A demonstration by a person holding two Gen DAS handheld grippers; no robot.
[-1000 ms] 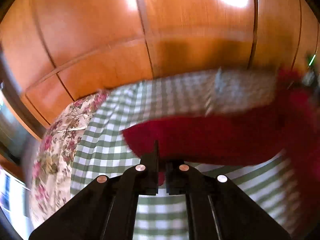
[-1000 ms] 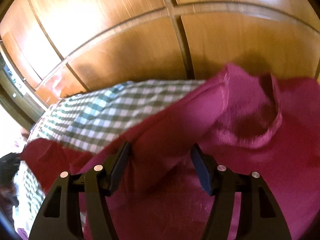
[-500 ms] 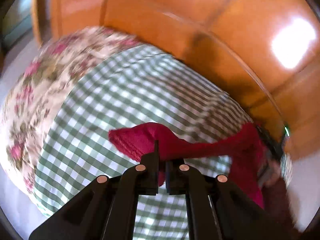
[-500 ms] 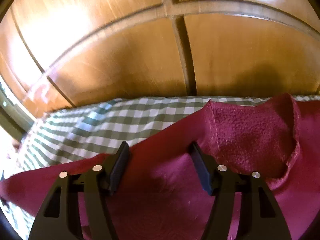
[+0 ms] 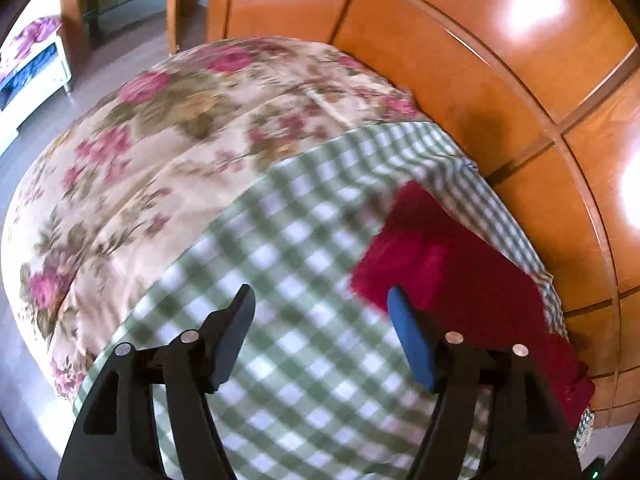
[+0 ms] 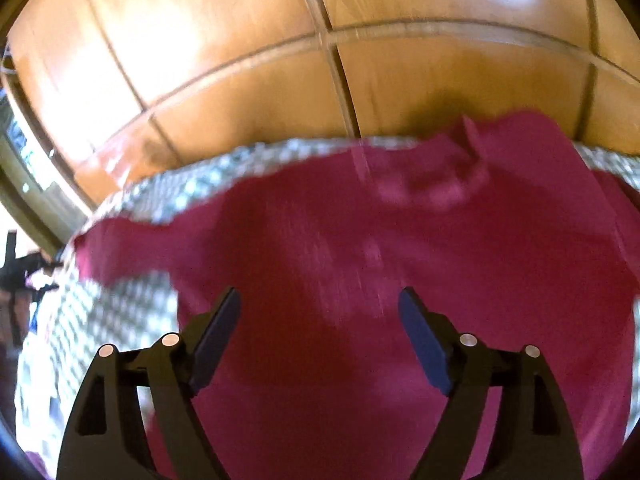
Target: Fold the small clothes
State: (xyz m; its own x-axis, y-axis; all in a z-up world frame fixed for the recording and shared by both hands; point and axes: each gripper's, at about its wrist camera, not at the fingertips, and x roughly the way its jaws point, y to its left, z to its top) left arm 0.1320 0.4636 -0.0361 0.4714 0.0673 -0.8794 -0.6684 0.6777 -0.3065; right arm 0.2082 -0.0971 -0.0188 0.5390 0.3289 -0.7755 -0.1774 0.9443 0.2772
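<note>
Left hand-held gripper (image 5: 320, 304): black w/ blue pads, jaws just opened & now stand wide; nothing between them but the green-and-white checked cloth (image 5: 304, 264) below. Its right finger (image 5: 412, 340) sits at the near edge of the crimson fleece garment (image 5: 472, 280); contact can't be told, and the pads grip nothing.

Right hand-held gripper (image 6: 320, 308): jaws also just opened further, wide apart, pads clear. The fleece garment (image 6: 360, 248) fills the space beneath & between them, lying loose, not pinched.

The garment lies on the checked cloth (image 6: 120, 308), spread toward the far side nr the wall; right view is blurred, a raised fold or collar (image 6: 472, 160) shows at its far edge.

Past the checked cloth in the left view, a cream floral bedspread w/ pink roses (image 5: 160, 152) covers the rest of the bed. Behind it all, glossy orange-brown wooden wardrobe panels (image 5: 460, 40). Far left: grey floor & white low furniture (image 5: 36, 76).
</note>
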